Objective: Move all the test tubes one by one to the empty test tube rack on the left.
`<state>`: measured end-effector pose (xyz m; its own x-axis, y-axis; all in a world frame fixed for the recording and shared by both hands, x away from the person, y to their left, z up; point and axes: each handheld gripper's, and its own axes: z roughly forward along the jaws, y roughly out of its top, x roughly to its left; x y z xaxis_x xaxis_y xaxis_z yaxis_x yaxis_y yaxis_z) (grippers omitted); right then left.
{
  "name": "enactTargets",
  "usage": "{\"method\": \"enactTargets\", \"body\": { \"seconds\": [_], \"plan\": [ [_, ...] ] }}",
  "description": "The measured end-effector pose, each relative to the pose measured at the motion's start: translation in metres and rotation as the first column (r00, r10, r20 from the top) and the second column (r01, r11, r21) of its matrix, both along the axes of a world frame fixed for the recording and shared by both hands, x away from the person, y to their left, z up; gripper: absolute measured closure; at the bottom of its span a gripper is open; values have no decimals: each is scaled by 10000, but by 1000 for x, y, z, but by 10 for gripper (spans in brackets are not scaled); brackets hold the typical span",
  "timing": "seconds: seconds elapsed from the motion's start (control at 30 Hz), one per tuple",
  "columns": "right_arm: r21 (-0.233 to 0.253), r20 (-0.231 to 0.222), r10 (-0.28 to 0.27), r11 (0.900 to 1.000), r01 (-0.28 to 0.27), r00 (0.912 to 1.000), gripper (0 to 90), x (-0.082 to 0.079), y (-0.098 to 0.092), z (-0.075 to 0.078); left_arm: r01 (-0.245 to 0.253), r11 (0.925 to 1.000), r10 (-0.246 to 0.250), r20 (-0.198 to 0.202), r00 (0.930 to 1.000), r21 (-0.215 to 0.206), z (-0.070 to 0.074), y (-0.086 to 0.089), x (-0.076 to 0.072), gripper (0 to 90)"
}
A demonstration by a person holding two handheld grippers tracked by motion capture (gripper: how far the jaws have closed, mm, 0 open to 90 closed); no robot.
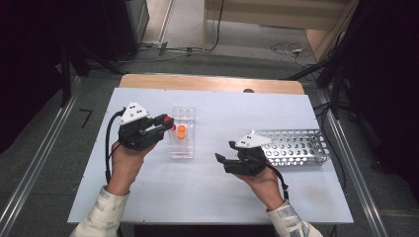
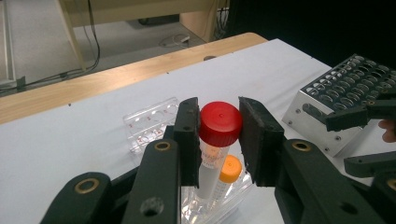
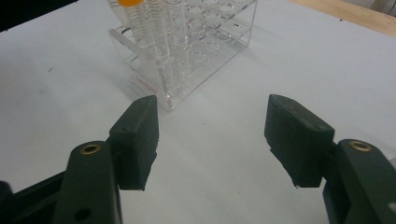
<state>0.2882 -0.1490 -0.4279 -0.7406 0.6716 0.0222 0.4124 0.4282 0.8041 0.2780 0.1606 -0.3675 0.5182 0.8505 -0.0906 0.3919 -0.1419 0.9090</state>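
left hand-held gripper around red-capped tube

White counter with a wooden strip along the far edge. Grey floor around it, metal rails on both sides. Loose cables on the floor beyond. Pale wooden furniture at the back. Dark equipment far left, black stand legs far right.
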Motion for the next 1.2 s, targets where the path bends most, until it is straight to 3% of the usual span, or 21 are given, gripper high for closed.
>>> {"method": "enactTargets", "body": {
  "seconds": [0.23,0.57,0.87,1.2],
  "plan": [
    [17,-31,-96,10000,96,9999,273,1,-1,0,9,10000,-8,-71,10000,78,-5,-3,3,699],
    [-17,39,-133,9999,133,9999,262,1,-2,1,-53,9997,58,-193,9998,235,-13,-3,4,699],
    [-21,36,-156,9999,156,9999,263,1,-4,1,-442,9980,454,-253,9986,454,-30,-9,4,698],
    [-34,52,-173,9998,173,9998,264,1,-5,1,-631,9954,673,-576,9961,715,-43,-14,5,697]
  ]
}}
